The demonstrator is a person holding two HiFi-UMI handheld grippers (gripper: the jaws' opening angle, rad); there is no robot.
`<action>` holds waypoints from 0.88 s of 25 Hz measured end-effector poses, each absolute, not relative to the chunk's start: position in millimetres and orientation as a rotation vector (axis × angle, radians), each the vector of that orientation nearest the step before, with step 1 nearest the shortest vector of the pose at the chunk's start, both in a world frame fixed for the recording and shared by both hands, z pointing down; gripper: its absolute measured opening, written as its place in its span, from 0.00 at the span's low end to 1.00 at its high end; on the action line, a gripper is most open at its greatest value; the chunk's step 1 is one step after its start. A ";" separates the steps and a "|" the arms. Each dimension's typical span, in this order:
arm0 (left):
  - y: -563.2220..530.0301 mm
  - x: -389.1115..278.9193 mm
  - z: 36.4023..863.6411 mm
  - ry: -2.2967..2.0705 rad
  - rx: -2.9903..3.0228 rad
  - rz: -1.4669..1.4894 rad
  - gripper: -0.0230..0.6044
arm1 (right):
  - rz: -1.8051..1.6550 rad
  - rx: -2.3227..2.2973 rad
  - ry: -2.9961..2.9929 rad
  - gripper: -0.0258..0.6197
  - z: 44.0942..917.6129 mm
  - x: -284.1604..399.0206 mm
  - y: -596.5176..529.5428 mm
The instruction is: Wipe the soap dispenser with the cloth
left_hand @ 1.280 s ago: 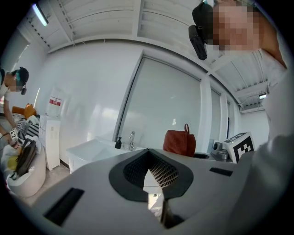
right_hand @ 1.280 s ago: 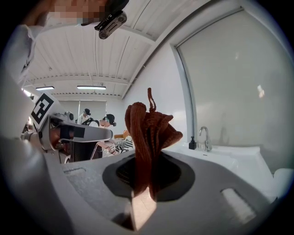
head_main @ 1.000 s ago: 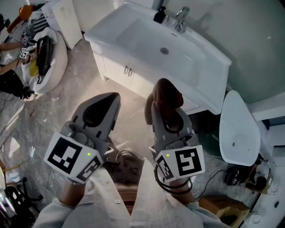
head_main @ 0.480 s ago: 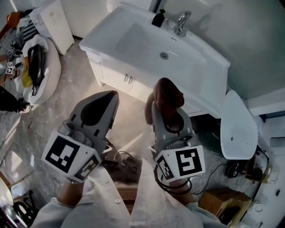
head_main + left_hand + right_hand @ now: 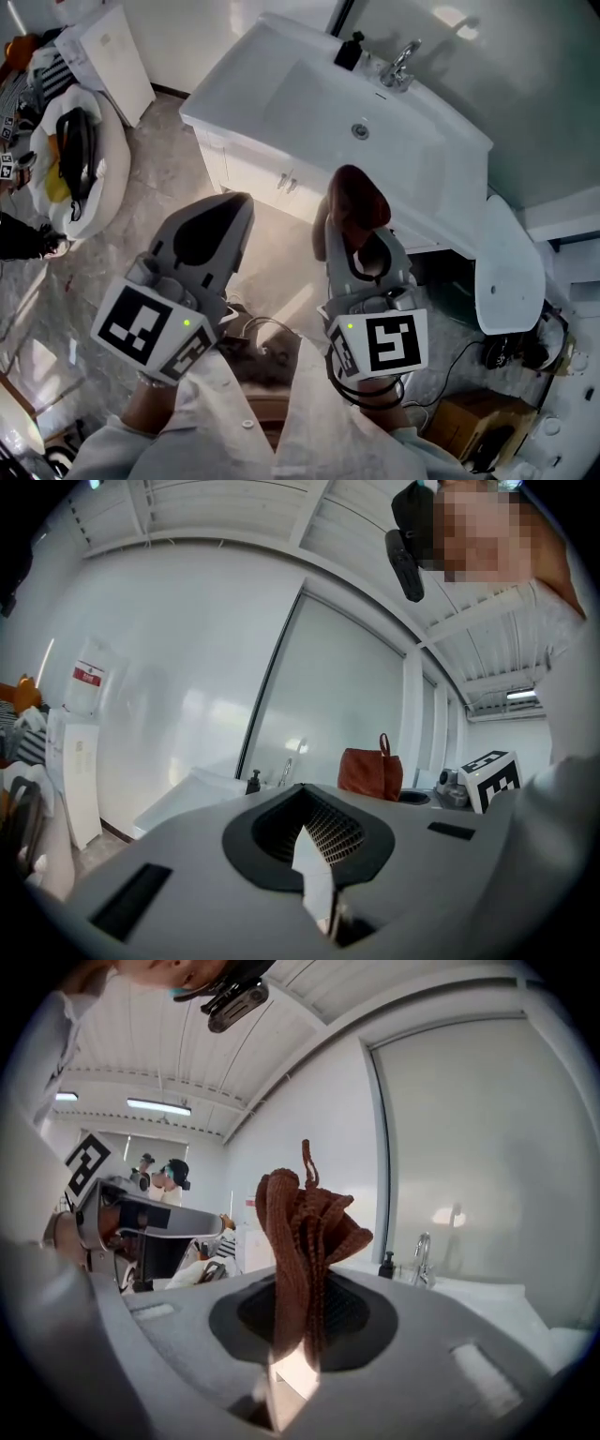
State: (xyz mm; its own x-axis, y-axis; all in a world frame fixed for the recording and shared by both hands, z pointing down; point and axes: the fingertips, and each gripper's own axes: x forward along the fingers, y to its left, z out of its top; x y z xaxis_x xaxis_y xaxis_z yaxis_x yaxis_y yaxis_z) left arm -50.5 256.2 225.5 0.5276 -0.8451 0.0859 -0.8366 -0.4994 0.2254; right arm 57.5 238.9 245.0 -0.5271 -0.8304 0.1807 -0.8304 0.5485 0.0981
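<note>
The black soap dispenser [image 5: 350, 51] stands at the back of the white washbasin [image 5: 281, 84], left of the chrome tap [image 5: 401, 64]. It also shows small and far off in both gripper views [image 5: 252, 782] [image 5: 386, 1266]. My right gripper [image 5: 349, 234] is shut on a bunched brown cloth [image 5: 358, 199] [image 5: 302, 1241] that sticks up from its jaws. My left gripper [image 5: 216, 214] is shut with nothing in it [image 5: 314, 874]. Both grippers hang over the floor, well in front of the basin.
A white cabinet [image 5: 272, 178] sits under the basin. A white toilet lid [image 5: 511, 267] is at the right, with cables and a box [image 5: 459, 427] on the floor below it. Bags and clutter [image 5: 70, 150] lie at the left by a white unit [image 5: 108, 56].
The basin and dispenser have slid slightly right and down in the head view as the head turned. Both grippers keep their places and states.
</note>
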 end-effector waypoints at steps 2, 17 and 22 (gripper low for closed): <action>252.3 -63.0 227.1 -1.405 2.536 -0.054 0.04 | -0.013 1.419 -2.553 0.13 247.3 47.4 234.2; 239.4 -120.7 238.1 -1.367 2.545 -0.075 0.04 | 0.018 1.490 -2.529 0.13 248.9 -5.6 223.7; 236.5 -117.7 240.0 -1.368 2.581 -0.038 0.04 | 0.022 1.497 -2.512 0.13 250.7 -6.0 218.0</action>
